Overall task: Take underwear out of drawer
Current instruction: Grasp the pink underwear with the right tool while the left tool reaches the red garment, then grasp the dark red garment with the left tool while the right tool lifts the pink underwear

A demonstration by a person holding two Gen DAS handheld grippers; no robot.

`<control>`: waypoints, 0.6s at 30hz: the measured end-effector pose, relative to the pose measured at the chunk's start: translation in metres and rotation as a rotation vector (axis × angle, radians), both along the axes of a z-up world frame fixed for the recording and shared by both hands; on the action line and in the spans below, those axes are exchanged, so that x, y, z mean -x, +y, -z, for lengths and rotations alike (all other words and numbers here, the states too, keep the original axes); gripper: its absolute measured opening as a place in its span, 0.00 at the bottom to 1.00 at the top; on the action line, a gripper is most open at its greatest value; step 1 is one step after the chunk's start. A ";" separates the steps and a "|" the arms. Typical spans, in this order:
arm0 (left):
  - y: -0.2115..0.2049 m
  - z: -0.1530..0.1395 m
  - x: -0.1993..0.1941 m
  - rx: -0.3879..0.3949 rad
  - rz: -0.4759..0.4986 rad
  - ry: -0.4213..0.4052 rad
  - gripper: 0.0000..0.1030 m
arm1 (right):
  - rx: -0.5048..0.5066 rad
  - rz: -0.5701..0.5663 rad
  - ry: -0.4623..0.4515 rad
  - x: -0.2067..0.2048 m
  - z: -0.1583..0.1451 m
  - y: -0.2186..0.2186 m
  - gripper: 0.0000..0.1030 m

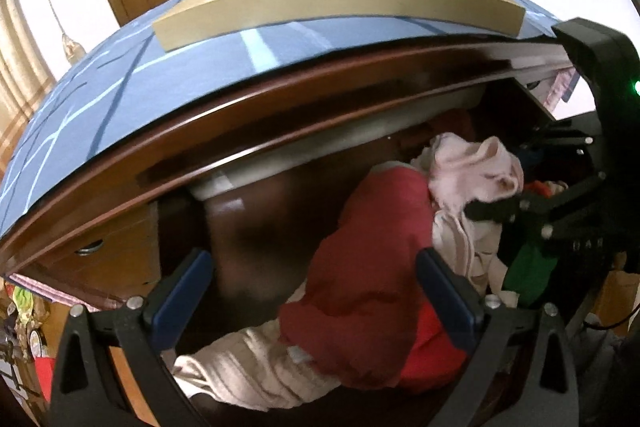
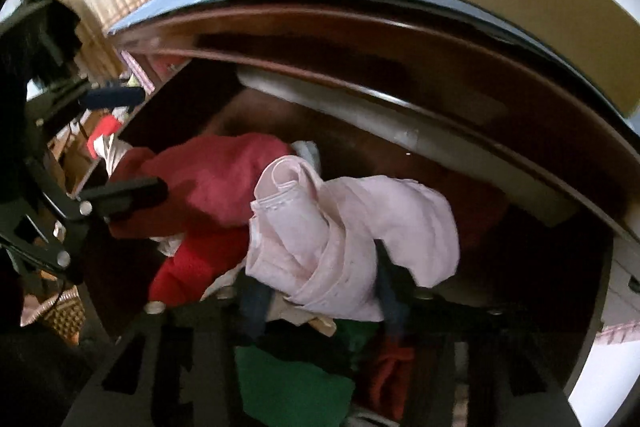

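Pink underwear [image 2: 344, 235] bunched in right claw [image 2: 320, 291], jaws closed on it, above open drawer [image 2: 172, 99]; red garment [image 1: 368, 267] and green cloth [image 2: 288, 379] crowd beneath. Left claw [image 1: 316, 291] wide, angled down over red garment.

Pale pink underwear [image 2: 340, 239] bunches between the right tongs [image 2: 320, 291], red cloth [image 2: 224, 179] left, inside the drawer [image 2: 560, 247].

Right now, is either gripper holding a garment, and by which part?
The right gripper pinches the pale pink underwear by a bunched lower fold. The left gripper is open above the red garment, holding nothing.
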State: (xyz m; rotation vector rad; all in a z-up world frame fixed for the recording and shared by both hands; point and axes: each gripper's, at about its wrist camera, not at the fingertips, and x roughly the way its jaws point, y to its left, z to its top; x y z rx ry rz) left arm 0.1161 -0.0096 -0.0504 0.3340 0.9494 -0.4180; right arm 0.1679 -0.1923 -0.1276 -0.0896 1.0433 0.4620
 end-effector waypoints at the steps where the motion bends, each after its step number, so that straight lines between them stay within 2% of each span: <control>1: -0.001 0.000 0.000 -0.003 0.004 0.002 1.00 | -0.009 0.008 -0.001 0.000 0.000 -0.001 0.35; 5: -0.011 0.008 -0.005 -0.035 0.009 0.024 1.00 | -0.090 0.094 -0.016 0.005 -0.006 -0.019 0.29; 10: -0.023 0.018 -0.011 -0.083 0.029 0.056 1.00 | -0.326 0.207 -0.033 0.021 -0.024 -0.055 0.29; 14: -0.033 0.022 -0.015 -0.105 0.061 0.064 1.00 | -0.483 0.205 -0.091 0.048 -0.041 -0.071 0.29; 18: -0.041 0.031 -0.017 -0.105 0.079 0.101 0.97 | -0.502 0.192 -0.112 0.062 -0.049 -0.066 0.29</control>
